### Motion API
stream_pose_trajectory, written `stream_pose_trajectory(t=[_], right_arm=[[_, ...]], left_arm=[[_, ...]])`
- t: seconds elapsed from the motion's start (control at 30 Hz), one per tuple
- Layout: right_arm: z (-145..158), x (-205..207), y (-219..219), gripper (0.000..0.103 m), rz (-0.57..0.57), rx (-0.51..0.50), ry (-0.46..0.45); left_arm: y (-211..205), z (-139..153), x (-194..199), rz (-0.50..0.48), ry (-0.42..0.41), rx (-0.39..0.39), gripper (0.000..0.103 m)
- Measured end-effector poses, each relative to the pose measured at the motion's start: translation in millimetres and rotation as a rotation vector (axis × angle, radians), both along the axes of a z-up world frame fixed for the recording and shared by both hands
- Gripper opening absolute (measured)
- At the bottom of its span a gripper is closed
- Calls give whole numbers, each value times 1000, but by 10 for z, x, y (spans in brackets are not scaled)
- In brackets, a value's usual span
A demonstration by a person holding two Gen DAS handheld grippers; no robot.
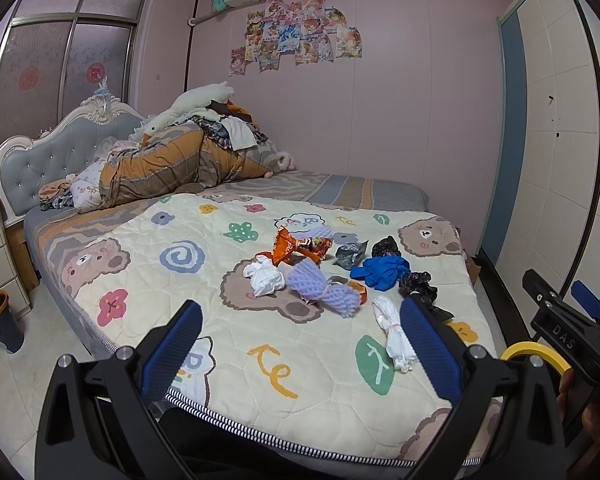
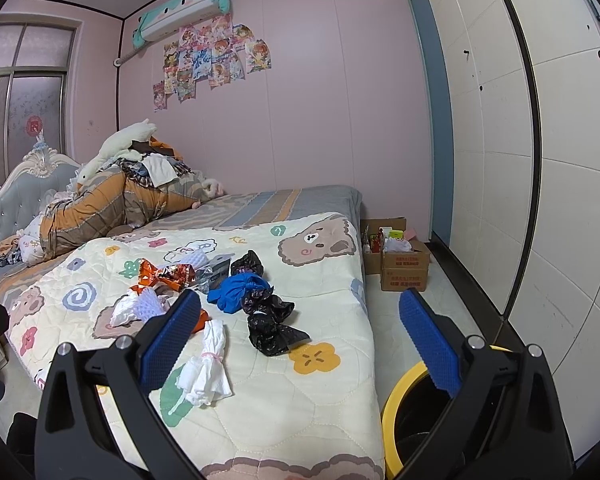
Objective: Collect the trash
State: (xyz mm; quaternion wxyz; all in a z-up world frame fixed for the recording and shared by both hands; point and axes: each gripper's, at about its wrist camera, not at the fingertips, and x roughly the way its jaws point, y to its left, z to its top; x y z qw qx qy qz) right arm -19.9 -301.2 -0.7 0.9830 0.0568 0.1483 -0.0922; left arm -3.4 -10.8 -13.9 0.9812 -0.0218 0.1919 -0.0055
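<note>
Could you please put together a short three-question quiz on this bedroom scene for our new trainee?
1. True or false: the left gripper is shut on the blue bag.
2. Which item lies nearest the foot edge of the bed? A) orange wrapper B) white tied bag C) purple foam net
3. What colour is the rim of the bin beside the bed?

Key: 1 false, both grippers, including the right gripper, are open and empty. 2 B. 3 yellow.
</note>
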Motion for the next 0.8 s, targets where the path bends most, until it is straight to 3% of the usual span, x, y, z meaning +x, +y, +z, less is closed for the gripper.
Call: stream_pose_trajectory(t=[0.53, 0.8], right_arm=[[-53, 58, -11, 95, 0, 22, 21], [-230, 592, -32, 95, 63, 27, 134]], left_arm=[[56, -10, 52, 5, 10, 2, 96], [307, -158, 464, 24, 115, 6, 96]])
